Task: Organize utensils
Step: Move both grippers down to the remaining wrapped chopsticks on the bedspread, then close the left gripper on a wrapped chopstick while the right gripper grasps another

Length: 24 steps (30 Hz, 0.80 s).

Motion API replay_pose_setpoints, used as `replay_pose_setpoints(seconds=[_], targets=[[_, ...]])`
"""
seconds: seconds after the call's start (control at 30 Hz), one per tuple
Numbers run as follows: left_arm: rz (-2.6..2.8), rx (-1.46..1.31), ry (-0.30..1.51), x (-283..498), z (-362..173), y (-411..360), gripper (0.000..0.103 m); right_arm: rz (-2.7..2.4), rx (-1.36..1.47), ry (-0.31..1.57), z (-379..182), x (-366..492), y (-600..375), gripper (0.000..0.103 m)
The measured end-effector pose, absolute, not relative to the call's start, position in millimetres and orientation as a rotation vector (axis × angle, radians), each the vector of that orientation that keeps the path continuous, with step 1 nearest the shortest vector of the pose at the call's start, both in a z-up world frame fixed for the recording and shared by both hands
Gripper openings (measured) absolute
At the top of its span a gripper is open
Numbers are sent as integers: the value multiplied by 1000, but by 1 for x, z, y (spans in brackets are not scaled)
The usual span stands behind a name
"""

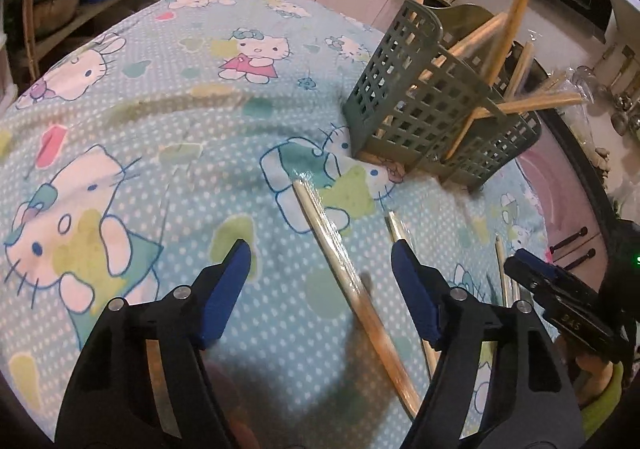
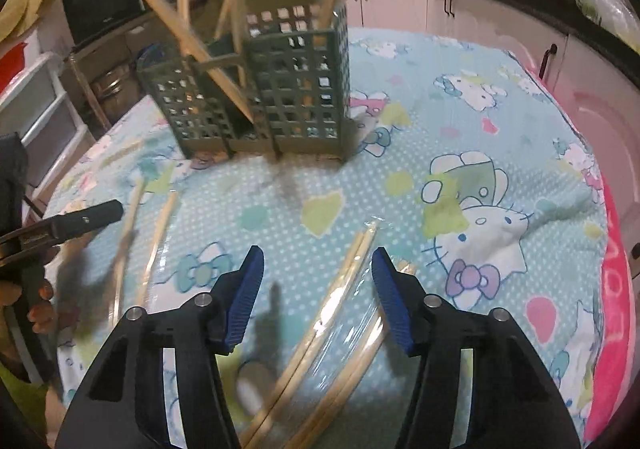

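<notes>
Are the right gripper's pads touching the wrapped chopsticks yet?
Apart. The right wrist view shows the wrapped chopsticks lying on the tablecloth between the open pads of the right gripper, with cloth visible on both sides.

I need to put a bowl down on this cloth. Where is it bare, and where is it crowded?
Bare: the wide stretch of cloth on the side of the green basket away from the right gripper, and the cloth toward the pink edge. Crowded: in front of the basket, where wrapped chopsticks and both grippers lie.
</notes>
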<state>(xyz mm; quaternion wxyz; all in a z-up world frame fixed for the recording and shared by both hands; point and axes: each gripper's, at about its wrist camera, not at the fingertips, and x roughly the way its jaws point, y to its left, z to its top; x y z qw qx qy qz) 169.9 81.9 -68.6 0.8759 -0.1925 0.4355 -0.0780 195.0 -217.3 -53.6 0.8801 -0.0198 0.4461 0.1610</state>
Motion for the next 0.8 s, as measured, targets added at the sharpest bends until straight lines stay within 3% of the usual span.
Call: replay_pose_setpoints(seconds=[0.47,0.57,0.7,0.8], targets=[[-105,-363,943,205,-69,80,52,294,-46,986,-74,231,-215,46],[-59,-330,947,212,-70,76,37,271,-52,982,-74,233,-212,40],[-17,-293,941,215,-69,73,11,269,-46,980,-72,234,-209,17],[-22,-291,928,212,-67,74,8,286,-48,976,-70,234,-205,10]])
